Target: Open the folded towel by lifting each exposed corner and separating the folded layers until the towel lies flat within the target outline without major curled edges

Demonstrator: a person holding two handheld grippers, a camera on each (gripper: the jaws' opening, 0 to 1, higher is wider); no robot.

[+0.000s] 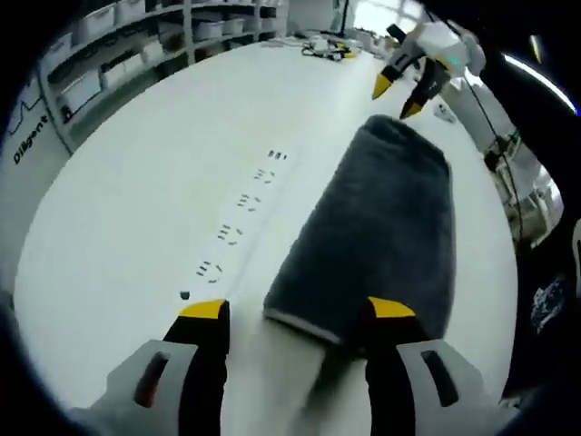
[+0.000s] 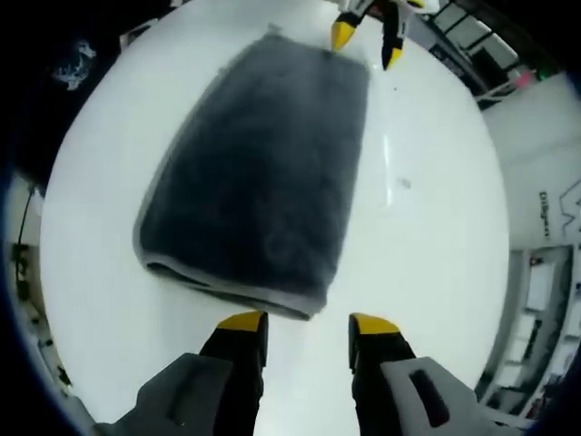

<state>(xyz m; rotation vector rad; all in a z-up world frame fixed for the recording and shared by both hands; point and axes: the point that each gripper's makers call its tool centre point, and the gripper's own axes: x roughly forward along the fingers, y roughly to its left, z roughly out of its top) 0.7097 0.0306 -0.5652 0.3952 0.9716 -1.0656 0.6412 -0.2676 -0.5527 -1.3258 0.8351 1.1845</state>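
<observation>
A dark grey towel [image 1: 381, 236] lies folded into a long rectangle on the white table [image 1: 145, 218]. My left gripper [image 1: 300, 311] stands open at one short end, its jaws straddling the towel's near corner edge, nothing held. In the right gripper view the same towel [image 2: 259, 173] lies ahead, its thick folded edge nearest. My right gripper [image 2: 307, 323] is open just short of that edge, empty. The right gripper [image 1: 399, 98] shows past the towel's far end in the left gripper view. The left gripper [image 2: 366, 45] shows past the far end in the right gripper view.
Small black marks [image 1: 241, 227] run in a row on the table left of the towel. Shelving with boxes [image 1: 109, 45] lines the far wall. Cables and small items [image 1: 327, 45] lie at the table's far end. The table edge [image 2: 82, 300] curves close on the left.
</observation>
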